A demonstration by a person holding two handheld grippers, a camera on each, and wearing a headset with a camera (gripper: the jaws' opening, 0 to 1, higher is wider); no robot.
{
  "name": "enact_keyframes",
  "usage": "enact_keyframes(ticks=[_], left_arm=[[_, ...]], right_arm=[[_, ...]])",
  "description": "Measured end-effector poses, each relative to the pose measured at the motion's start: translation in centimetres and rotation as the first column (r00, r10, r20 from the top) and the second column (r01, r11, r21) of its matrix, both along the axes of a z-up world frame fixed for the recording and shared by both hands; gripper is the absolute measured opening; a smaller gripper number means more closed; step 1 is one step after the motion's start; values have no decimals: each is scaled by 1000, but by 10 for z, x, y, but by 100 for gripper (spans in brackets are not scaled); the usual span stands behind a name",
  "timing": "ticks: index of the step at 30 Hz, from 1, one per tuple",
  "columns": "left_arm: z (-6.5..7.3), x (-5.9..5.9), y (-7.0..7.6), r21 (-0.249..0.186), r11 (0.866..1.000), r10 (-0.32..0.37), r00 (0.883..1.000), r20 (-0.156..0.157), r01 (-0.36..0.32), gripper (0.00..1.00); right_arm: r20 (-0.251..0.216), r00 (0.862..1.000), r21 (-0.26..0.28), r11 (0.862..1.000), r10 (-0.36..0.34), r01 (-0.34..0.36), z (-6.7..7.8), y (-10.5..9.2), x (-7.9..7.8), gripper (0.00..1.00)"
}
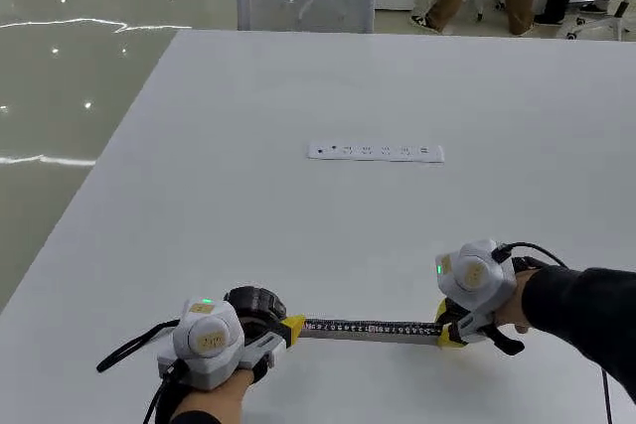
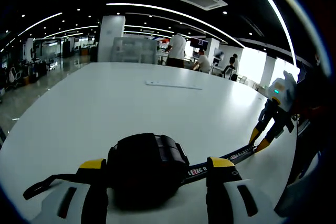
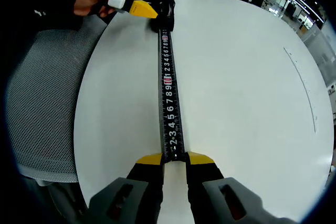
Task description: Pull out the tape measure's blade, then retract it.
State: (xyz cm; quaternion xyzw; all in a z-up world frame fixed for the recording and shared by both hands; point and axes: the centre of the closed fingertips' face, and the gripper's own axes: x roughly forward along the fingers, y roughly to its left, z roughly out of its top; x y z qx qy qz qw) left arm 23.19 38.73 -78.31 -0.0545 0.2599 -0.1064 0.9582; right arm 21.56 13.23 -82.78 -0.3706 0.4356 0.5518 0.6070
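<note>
- My right gripper [image 3: 175, 160] is pinched on the tip of the blade [image 3: 166, 77]. The blade runs straight ahead from it, numbers up, to the case.
- My left gripper [image 1: 281, 333] is clamped around the black case [image 2: 147, 169] at the blade's far end, well apart from the right.
- I judge the pull about done, with retracting next.
- I'd walk the right gripper back along the blade's own line, slow and level, with the case pinned, so the blade neither kinks nor snaps home.
- Both ends sit low on the table [image 1: 397, 76], and a power strip [image 1: 376, 152] lies well beyond.
</note>
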Motion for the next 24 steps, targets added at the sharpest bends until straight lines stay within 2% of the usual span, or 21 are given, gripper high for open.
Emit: enact_keyframes(ticks=[3,7,12,16,18,21,24], left_arm=[[-4,3,3,1,1000,27,999,-17,-27,71],[-8,6,6,13,999,53,998,-36,-52,70],[-11,6,9,25,997,72,996,-55,-71,67],[-12,6,11,19,997,75,995,-70,-74,64],[-13,4,11,31,997,68,994,-89,-65,63],[-13,3,11,54,997,66,993,-95,-61,62],[-14,3,12,48,997,71,992,-101,-67,61]], right_arm=[[1,1000,-18,1000,-2,2,0,1,0,12],[5,999,-80,996,43,-43,-2,1,-1,13],[-3,999,-97,994,43,-43,-2,0,1,13],[0,999,-94,995,38,-38,-2,0,1,13],[3,999,-86,996,33,-33,-2,-1,1,13],[10,1000,-68,997,28,-28,-2,-1,1,13],[14,1000,-58,998,24,-23,-1,0,0,13]])
